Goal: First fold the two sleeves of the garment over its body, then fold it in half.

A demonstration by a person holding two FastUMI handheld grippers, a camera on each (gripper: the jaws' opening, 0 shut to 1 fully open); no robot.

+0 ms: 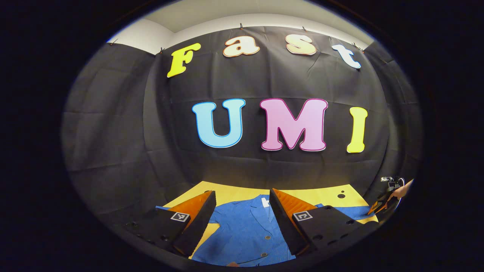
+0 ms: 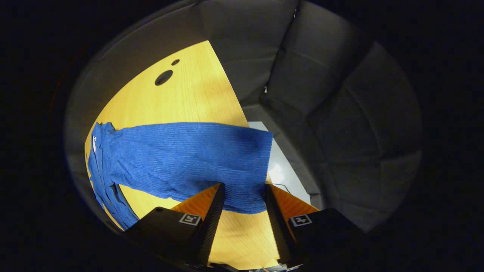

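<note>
Both grippers' fingers spread; sleeve (image 2: 189,162) cuff seemingly overhangs table (image 2: 189,94) edge.

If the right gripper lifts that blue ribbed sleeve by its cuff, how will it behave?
Probably floppy: the blue ribbed sleeve lies flat and slightly rumpled on the yellow wooden table, so it should drape and sag. The ribbed knit likely gives the open right gripper decent grip. It looks light.

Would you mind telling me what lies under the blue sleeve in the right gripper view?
The sleeve lies stretched across the yellow wooden table, its cuff end reaching past the table's edge. The right gripper stands open near the cuff. Whatever lies directly beneath the cloth is covered.
</note>
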